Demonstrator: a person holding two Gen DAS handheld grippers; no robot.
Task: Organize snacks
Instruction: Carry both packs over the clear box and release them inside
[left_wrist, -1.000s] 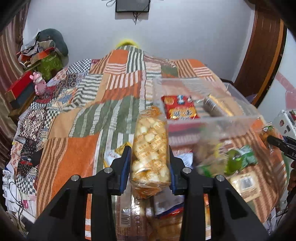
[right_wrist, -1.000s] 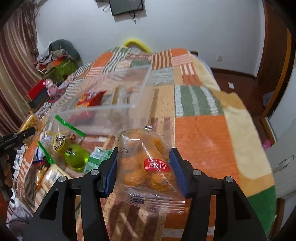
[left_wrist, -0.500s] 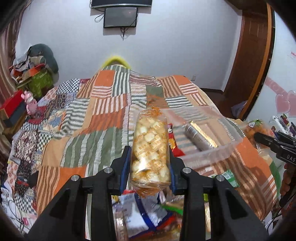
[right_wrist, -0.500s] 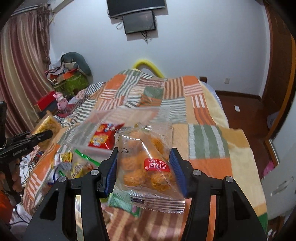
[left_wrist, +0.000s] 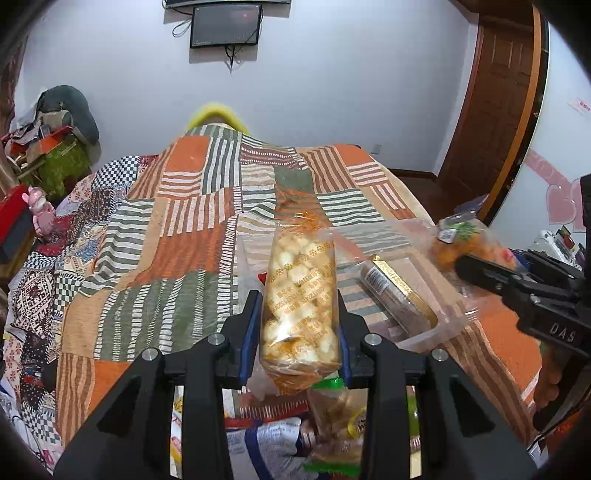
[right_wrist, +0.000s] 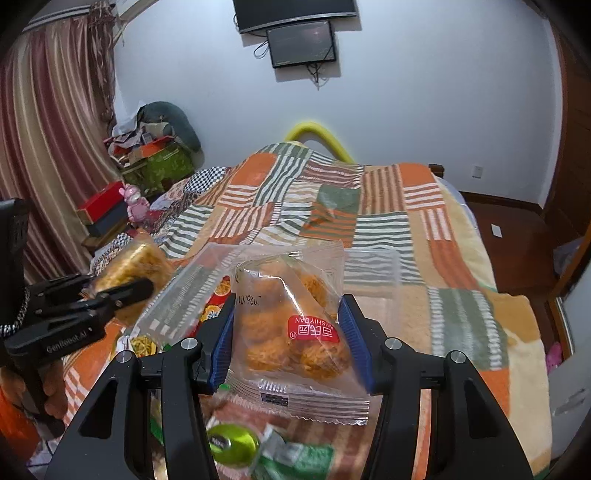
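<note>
My left gripper (left_wrist: 298, 332) is shut on a tall clear bag of pale puffed snacks (left_wrist: 300, 295), held up above the bed. My right gripper (right_wrist: 291, 339) is shut on a clear packet of orange fried snacks with a red label (right_wrist: 295, 325). A clear plastic bin (left_wrist: 413, 295) lies on the patchwork blanket just beyond both grippers; it holds a brown and gold wrapped roll (left_wrist: 397, 291) and a red packet (right_wrist: 214, 306). The bin also shows in the right wrist view (right_wrist: 373, 273). The right gripper shows at the right in the left wrist view (left_wrist: 517, 288), the left gripper at the left in the right wrist view (right_wrist: 74, 310).
Several loose snack packets (left_wrist: 295, 439) lie on the blanket under the grippers, with a green round item (right_wrist: 232, 445). The patchwork blanket (left_wrist: 177, 258) stretches far behind. Boxes and clutter (right_wrist: 155, 158) stand at the left, a wooden door (left_wrist: 495, 103) at the right.
Both grippers have risen and tilted up with their packets still held. The bin now sits lower and closer in both views, and the two grippers have come nearer each other.
</note>
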